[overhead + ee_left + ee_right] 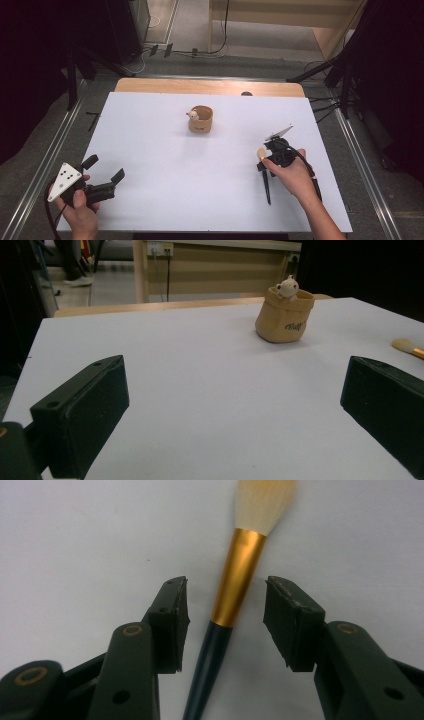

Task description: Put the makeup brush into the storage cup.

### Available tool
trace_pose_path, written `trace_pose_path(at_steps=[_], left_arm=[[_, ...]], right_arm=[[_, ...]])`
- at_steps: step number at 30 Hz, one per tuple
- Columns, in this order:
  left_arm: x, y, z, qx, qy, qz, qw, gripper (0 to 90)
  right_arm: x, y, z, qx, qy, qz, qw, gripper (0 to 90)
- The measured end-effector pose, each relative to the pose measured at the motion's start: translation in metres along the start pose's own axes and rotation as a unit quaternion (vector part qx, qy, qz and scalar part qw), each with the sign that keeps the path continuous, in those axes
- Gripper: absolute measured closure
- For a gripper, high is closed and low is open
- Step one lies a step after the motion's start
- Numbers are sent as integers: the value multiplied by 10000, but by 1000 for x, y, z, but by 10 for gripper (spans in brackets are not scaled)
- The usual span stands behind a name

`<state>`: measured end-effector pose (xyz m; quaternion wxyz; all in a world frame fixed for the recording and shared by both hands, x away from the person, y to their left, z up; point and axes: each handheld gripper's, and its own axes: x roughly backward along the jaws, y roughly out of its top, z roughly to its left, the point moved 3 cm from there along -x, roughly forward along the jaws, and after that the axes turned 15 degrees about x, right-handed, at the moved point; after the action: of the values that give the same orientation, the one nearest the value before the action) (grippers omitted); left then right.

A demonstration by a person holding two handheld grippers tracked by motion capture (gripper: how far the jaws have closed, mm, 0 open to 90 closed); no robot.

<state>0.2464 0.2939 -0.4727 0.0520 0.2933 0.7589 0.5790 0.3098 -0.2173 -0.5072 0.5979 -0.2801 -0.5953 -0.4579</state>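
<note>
Since the makeup brush (pixel 239 575) lies flat on the surface (pixel 165 165), the right tool (pixel 226 611) is straddled open around its ferrule, pads not yet pressing; the left tool (pixel 235 405) is held open, idle.

Holder (pixel 201 120) with small figure (pixel 192 115) inside, on table (pixel 165 165) centre, toward far edge. Brush (pixel 235 580) flat on table at right, near side, lying between jaws of right tool (pixel 265 156), pads not touching. Left tool (pixel 104 170) at near-left corner, well apart from holder and brush.
</note>
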Motion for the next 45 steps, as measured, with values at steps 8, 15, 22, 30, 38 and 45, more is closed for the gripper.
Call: trace_pose_path(at_steps=[8,15,22,30,38,45], left_arm=[[0,0,0,-17,3,12,10000,0],[0,0,-2,-20,-13,10,10000,0],[0,0,0,12,-1,0,10000,0],[0,0,1,-12,12,23,10000,0],[0,0,1,10,14,-5,10000,0],[0,0,1,30,-2,-17,10000,0]], right_arm=[[-5,6,3,-60,-313,223,9992,683],[-7,10,9,93,-651,499,9966,724],[-7,14,6,58,-545,665,9963,793],[-5,10,-1,125,-264,478,9984,799],[-2,4,-6,-2,-217,216,9995,800],[8,0,-10,-53,-140,-122,9998,800]])
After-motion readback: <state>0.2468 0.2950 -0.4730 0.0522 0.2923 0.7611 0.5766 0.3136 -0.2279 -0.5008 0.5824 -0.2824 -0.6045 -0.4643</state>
